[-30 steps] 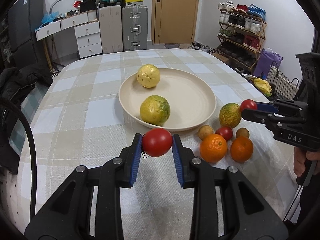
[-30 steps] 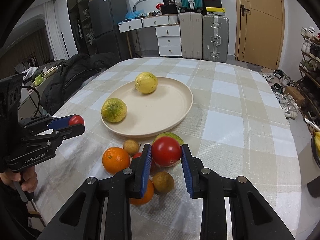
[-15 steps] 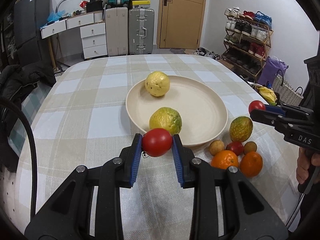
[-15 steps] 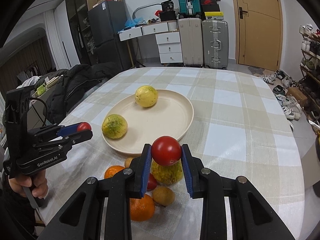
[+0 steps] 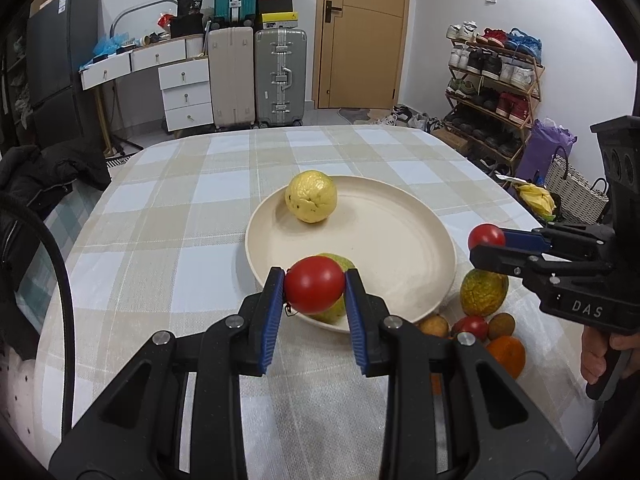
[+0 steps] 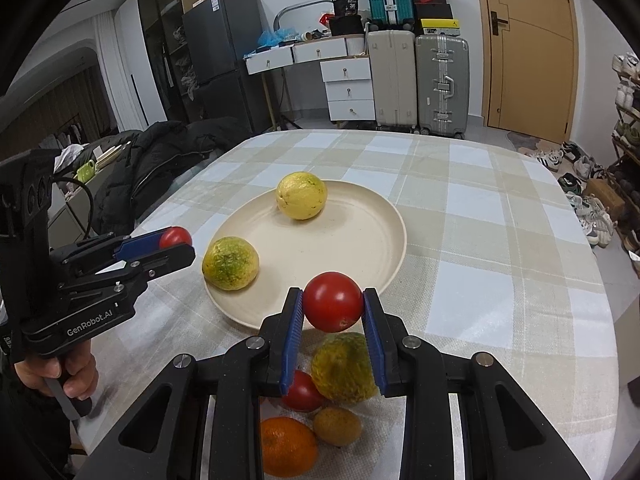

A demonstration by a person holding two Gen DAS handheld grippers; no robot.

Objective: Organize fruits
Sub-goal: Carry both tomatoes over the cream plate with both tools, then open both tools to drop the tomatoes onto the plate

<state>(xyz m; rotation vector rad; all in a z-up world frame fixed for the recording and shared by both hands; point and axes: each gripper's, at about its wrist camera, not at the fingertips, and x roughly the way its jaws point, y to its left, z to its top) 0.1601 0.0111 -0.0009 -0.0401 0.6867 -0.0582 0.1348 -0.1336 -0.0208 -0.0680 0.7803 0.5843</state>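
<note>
- Since the earlier frames both grippers have risen and drawn nearer the cream plate, which now sits larger in each view; the loose fruit pile has slid toward the bottom edge of the frames.
- The left gripper is clamped on a red tomato, held in the air at the plate's near rim.
- The right gripper is clamped on a second red tomato, held above the pile beside the plate.
- The plate holds two fruits: a pale yellow citrus toward the far side and a yellow-green mottled citrus at the near-left rim.
- On the checked tablecloth, just outside the rim, lie another mottled citrus, a tomato, a kiwi-like brown fruit and an orange.
- In the left wrist view the held tomato hides most of the mottled citrus on the plate; the right gripper's fingers cover parts of the pile, and a second orange there is cut off by the left gripper's arm.
</note>
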